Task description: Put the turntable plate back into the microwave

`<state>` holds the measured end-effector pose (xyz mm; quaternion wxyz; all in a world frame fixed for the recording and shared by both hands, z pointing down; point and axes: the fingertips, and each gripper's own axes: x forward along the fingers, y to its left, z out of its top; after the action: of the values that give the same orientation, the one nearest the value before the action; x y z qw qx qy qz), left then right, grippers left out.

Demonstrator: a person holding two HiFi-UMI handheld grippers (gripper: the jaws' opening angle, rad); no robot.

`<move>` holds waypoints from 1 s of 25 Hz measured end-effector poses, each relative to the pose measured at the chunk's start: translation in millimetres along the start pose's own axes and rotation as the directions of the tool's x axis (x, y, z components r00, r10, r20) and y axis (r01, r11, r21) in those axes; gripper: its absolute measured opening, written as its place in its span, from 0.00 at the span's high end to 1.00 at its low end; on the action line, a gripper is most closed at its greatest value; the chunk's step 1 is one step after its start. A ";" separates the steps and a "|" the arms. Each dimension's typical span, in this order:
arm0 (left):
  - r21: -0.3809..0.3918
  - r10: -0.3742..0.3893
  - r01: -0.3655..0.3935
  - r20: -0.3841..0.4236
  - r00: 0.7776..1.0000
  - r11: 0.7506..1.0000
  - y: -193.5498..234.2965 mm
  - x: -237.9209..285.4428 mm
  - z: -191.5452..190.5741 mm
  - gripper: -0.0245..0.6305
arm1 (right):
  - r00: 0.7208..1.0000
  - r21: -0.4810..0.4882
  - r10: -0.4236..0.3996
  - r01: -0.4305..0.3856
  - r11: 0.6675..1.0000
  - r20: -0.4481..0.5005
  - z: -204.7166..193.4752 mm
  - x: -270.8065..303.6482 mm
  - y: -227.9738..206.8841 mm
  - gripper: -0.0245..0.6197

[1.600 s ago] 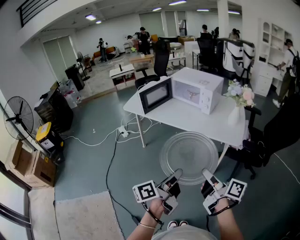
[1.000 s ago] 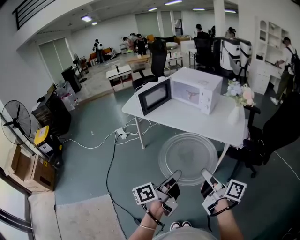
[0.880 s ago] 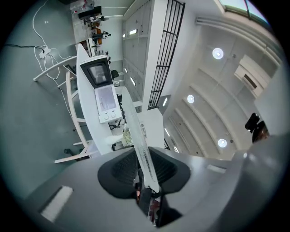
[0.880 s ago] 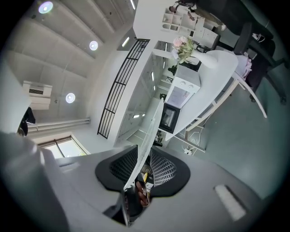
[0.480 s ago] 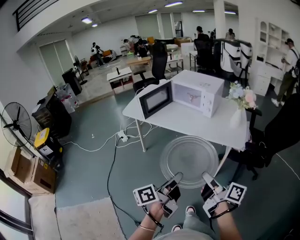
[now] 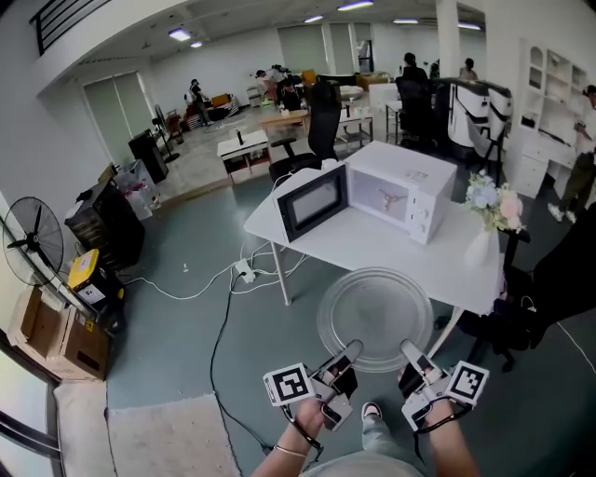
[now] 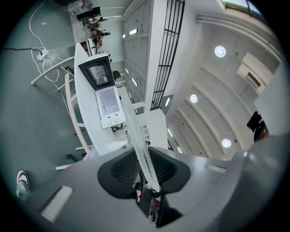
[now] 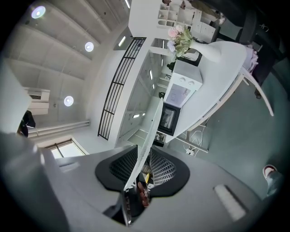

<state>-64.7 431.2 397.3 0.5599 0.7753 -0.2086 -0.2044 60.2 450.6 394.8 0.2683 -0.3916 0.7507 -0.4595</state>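
While left gripper [image 6: 350, 348] and right gripper [image 6: 409, 349] pinch its near rim, turntable plate [image 6: 375, 312] juts ahead — microwave [image 6: 402, 198] well beyond.

1. The turntable plate [image 6: 375, 319] is clear, round glass, held level in the air by its near rim.
2. The microwave [image 6: 396, 197] is white and stands on the table [image 6: 372, 252], its dark-windowed door [image 6: 312, 212] swung open.

Large open-plan office or lab hall. White table [image 6: 372, 244] mid grey floor [image 6: 177, 233], microwave [image 6: 405, 196] on it. Behind table: black office chairs [image 6: 321, 116], more desks [image 6: 244, 144], people [image 6: 197, 93] at far end. Left of table: power cable [image 6: 216, 326] across floor, standing fan [image 6: 35, 244], cardboard boxes [image 6: 56, 326]. Right of table: white shelving unit [image 6: 545, 84]. Above table: recessed ceiling lights [image 6: 182, 34], mezzanine railing [image 6: 56, 19].
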 end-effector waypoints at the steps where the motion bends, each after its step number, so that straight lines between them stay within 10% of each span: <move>1: -0.002 0.004 -0.004 0.005 1.000 1.000 1.7 5.6 5.5 0.85 | 1.000 0.002 0.001 -0.001 1.000 -0.003 5.7 6.2 -2.1 0.82; 25: 0.084 0.001 -0.011 0.110 0.994 0.996 35.6 159.5 127.1 0.85 | 0.991 0.063 0.044 -0.036 0.997 -0.128 146.1 144.9 -77.2 0.83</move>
<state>-5.8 233.4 381.2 0.5150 0.7853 -0.2498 -0.2360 118.3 238.8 394.7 0.2400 -0.3377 0.7597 -0.5011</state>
